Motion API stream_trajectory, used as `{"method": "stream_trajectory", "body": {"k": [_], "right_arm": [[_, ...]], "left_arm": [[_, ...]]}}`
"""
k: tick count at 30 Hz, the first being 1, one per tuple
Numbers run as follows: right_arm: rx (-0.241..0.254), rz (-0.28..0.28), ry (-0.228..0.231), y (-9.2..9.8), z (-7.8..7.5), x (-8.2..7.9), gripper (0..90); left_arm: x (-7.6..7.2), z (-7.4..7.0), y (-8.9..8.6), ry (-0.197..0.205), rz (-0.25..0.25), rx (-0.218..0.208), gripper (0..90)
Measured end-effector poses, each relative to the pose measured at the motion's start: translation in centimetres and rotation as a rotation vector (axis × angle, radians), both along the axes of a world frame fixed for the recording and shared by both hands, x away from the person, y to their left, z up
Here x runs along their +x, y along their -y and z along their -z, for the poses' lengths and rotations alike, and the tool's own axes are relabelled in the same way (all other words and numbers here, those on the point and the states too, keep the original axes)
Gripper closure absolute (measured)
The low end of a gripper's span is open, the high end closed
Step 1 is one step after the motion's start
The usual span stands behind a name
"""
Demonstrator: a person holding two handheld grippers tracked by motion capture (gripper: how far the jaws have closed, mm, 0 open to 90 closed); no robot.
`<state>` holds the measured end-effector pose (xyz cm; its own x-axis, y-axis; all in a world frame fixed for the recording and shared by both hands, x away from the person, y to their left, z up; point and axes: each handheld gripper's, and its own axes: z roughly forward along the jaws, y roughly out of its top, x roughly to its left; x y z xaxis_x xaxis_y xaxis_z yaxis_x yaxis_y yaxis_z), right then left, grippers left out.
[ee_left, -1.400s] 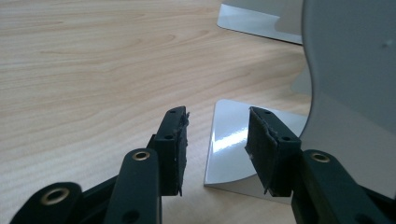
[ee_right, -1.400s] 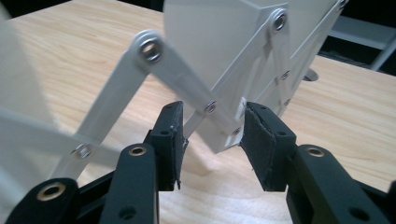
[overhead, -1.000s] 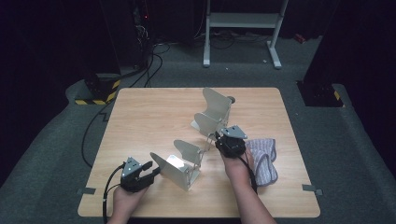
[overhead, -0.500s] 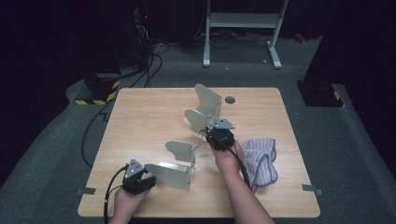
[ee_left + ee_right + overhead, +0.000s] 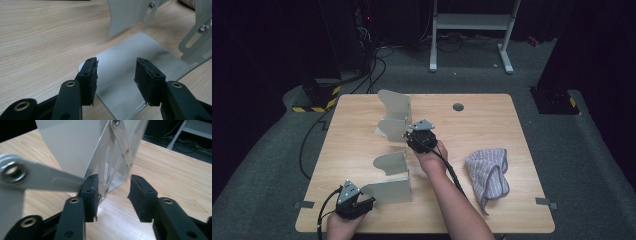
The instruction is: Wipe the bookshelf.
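Note:
Two grey metal folding stands sit on the wooden table (image 5: 492,120). The near stand (image 5: 389,191) lies by the front edge with its flat plate (image 5: 125,65) under my left gripper (image 5: 369,201), whose jaws (image 5: 116,75) stand open over the plate without pressing on it. The far stand (image 5: 394,107) stands upright near the table's middle. My right gripper (image 5: 411,132) is at its right side. A thin slotted arm (image 5: 110,167) of that stand runs between its jaws (image 5: 113,192), which have just been opening and now stand apart.
A striped grey cloth (image 5: 489,172) lies crumpled at the right of the table. A round cable hole (image 5: 458,106) sits near the far edge. Cables and a yellow-black block (image 5: 314,102) lie on the floor to the far left.
The far stand and my right gripper have shifted left across the table. The near stand has moved left too and settled lower. My left gripper has drawn back toward the front edge.

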<state>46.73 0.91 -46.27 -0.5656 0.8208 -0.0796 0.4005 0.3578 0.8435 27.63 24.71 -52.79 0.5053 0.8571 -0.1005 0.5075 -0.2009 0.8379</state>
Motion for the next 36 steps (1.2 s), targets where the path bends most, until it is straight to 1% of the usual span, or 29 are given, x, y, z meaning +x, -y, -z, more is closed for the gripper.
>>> {"method": "stream_trajectory", "body": {"k": [1, 3, 5, 10, 13, 15, 17, 19, 20, 21, 22, 23, 24, 25, 27, 28, 29, 31, 32, 33, 34, 36], "right_arm": [[0.002, 0.003, -0.002, 0.1, 0.0, -0.3, 57.2], [-0.014, 0.001, 0.002, 0.9, -0.2, -1.1, 56.3], [0.002, 0.007, 0.011, 2.4, -0.6, -2.3, 56.1], [0.027, -0.005, 0.025, 6.0, -0.8, -6.5, 54.8], [0.039, -0.007, 0.030, 7.5, -0.4, -9.0, 54.2], [0.047, -0.017, 0.033, 8.2, 0.0, -10.8, 53.4], [0.044, -0.026, 0.038, 8.5, 0.5, -12.1, 53.1], [0.035, -0.037, 0.038, 8.7, 1.1, -13.3, 52.7], [0.031, -0.041, 0.037, 8.9, 1.5, -13.7, 52.7], [0.037, -0.039, 0.033, 9.1, 1.8, -14.2, 52.7], [0.045, -0.039, 0.033, 9.3, 2.2, -14.7, 52.9], [0.048, -0.040, 0.022, 9.5, 2.5, -15.0, 52.7], [0.031, -0.052, 0.012, 9.5, 2.8, -15.2, 52.7], [0.022, -0.052, 0.012, 9.5, 2.9, -15.3, 52.7], [0.030, -0.051, 0.007, 9.6, 2.9, -15.3, 52.8], [0.031, -0.053, 0.007, 9.7, 3.0, -15.4, 52.7], [0.025, -0.054, 0.010, 9.7, 3.0, -15.5, 52.6], [0.016, -0.059, 0.014, 9.7, 3.0, -15.7, 52.5], [0.016, -0.058, 0.013, 9.8, 3.0, -15.7, 52.5], [0.014, -0.057, 0.013, 9.9, 3.0, -15.8, 52.5], [0.016, -0.054, 0.013, 10.0, 3.0, -15.9, 52.5], [0.020, -0.047, 0.010, 10.2, 3.1, -16.1, 52.5]], "left_arm": [[-0.1, 0.0, -0.1, 0.001, 0.000, 0.001, 52.5], [-0.2, -0.1, -0.5, 0.009, -0.003, -0.001, 52.2], [-0.4, -0.2, -1.0, 0.014, 0.004, -0.009, 51.7], [-1.5, -0.4, -1.9, 0.027, 0.014, -0.020, 51.2], [-2.2, -0.4, -2.1, 0.028, 0.025, -0.024, 52.2], [-2.6, -0.3, -2.1, 0.022, 0.034, -0.018, 52.1], [-2.9, -0.2, -2.1, 0.021, 0.039, -0.015, 51.8], [-3.3, -0.3, -2.2, 0.023, 0.043, -0.041, 52.0], [-3.6, -0.3, -2.2, 0.033, 0.047, -0.046, 53.7], [-3.8, -0.3, -2.2, 0.035, 0.058, -0.044, 54.9], [-3.9, -0.4, -2.1, 0.039, 0.068, -0.045, 55.2], [-4.0, -0.4, -1.8, 0.043, 0.080, -0.051, 55.6], [-4.0, -0.5, -1.7, 0.046, 0.087, -0.054, 55.8], [-3.9, -0.6, -1.4, 0.050, 0.096, -0.059, 56.1], [-3.7, -0.6, -0.7, 0.050, 0.108, -0.065, 58.1], [-3.6, -0.6, -0.4, 0.051, 0.122, -0.067, 61.3], [-3.5, -0.6, -0.1, 0.055, 0.124, -0.071, 65.7], [-3.3, -0.6, 0.4, 0.055, 0.129, -0.072, 71.4], [-3.2, -0.6, 0.7, 0.056, 0.135, -0.070, 74.2], [-3.1, -0.6, 1.0, 0.061, 0.138, -0.068, 73.7], [-3.0, -0.6, 1.3, 0.063, 0.152, -0.058, 74.0], [-2.9, -0.6, 2.0, 0.071, 0.170, -0.045, 76.1]]}}
